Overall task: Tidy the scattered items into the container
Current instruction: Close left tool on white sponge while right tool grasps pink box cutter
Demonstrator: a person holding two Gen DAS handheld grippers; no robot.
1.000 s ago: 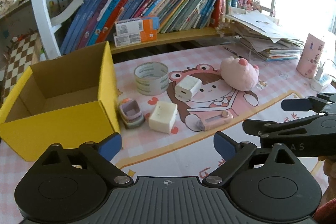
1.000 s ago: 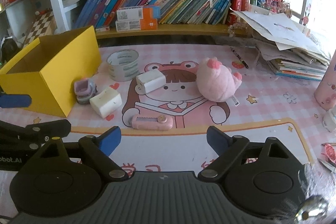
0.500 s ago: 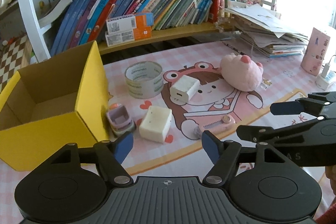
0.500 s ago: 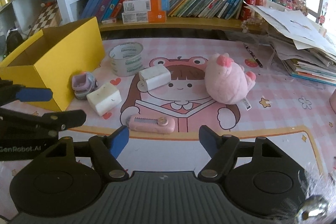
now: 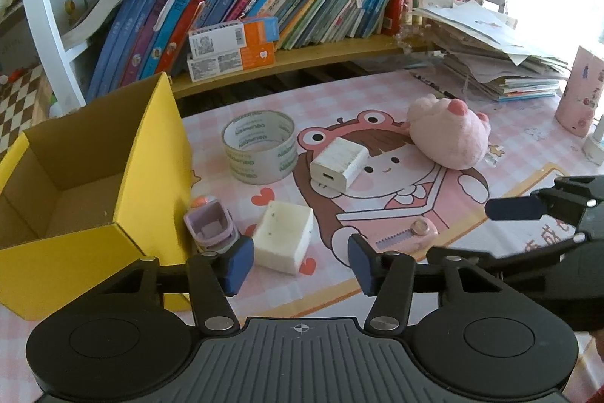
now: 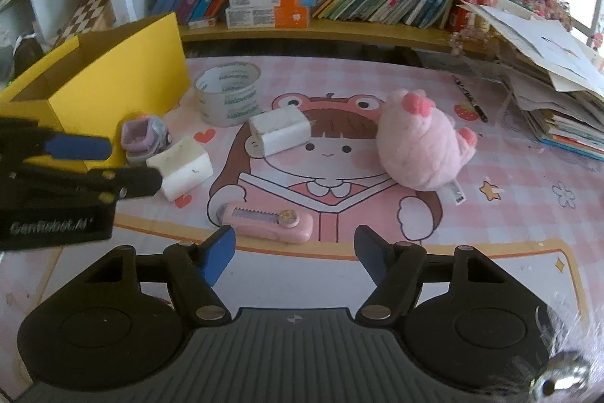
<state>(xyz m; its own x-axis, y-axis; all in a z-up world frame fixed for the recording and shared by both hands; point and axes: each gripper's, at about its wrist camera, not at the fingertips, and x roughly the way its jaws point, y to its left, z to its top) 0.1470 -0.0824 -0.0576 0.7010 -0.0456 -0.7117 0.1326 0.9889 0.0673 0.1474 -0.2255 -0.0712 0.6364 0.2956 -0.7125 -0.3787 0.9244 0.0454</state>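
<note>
Left gripper (image 5: 298, 261): jaws apart, just been closing, nothing clamped; cream foam block (image 5: 282, 237) lies just ahead between them, lilac toy car (image 5: 212, 227) by the left jaw, touching the yellow box (image 5: 113, 176). Only the left wrist view looks into the box; the interior looks bare, though its near floor is hidden. Right gripper (image 6: 294, 253): jaws apart, likewise just been closing, nothing between the pads; pink box cutter (image 6: 270, 220) just ahead of them on the worktop (image 6: 509, 214). Right view alone shows the plush's (image 6: 422, 142) sewn tag and a pen (image 6: 470, 97) beyond it. "GenRobot.AI" reads on the left gripper's side. Tape roll (image 5: 258, 146) printing is legible only in part, possibly "Nakameo". White charger (image 5: 338, 165) ahead, centre.
</note>
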